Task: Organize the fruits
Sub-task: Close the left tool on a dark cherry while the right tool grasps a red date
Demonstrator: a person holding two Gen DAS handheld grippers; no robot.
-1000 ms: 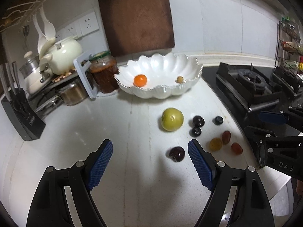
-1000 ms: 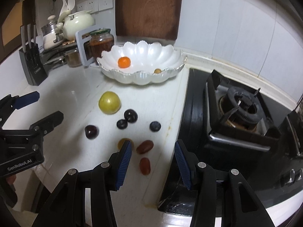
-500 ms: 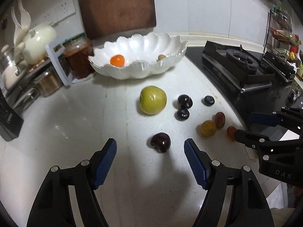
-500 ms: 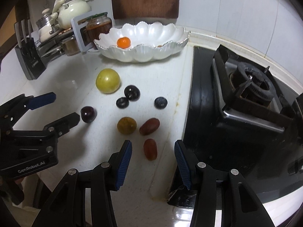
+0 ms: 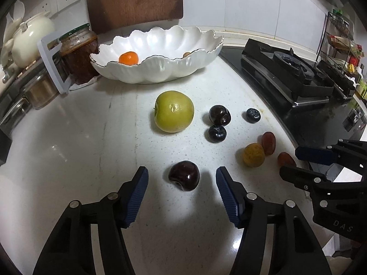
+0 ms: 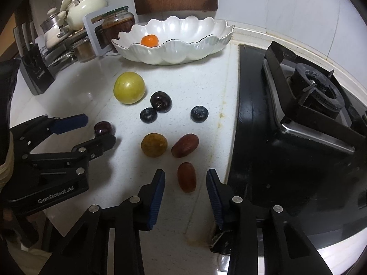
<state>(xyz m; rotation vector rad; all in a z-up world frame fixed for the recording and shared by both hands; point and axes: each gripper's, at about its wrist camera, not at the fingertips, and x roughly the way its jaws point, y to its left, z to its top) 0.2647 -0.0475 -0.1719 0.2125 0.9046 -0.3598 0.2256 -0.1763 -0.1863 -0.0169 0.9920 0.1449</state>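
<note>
My left gripper point(image 5: 182, 178) is open, low over the counter, its fingers either side of a dark cherry point(image 5: 184, 175). My right gripper point(image 6: 185, 181) is open around a small red oval fruit point(image 6: 187, 177). Beyond lie a green apple point(image 5: 173, 111), a second dark cherry point(image 5: 219, 115), two blueberries point(image 5: 217, 133), a yellow-orange fruit point(image 5: 253, 155) and another red fruit point(image 5: 268, 140). The white scalloped bowl point(image 5: 160, 68) holds an orange point(image 5: 128, 58) and a small brown fruit point(image 5: 187, 54).
A black gas stove point(image 6: 298, 123) borders the counter on the right. A jar point(image 5: 79, 52), a white teapot point(image 5: 29, 39) and pots stand at the back left. A knife block point(image 6: 34, 73) is at the left. A wooden board point(image 5: 135, 0) leans on the wall.
Both grippers have moved forward and down toward the fruit. The cherry now lies between my left fingers and the red oval fruit between my right fingers.
</note>
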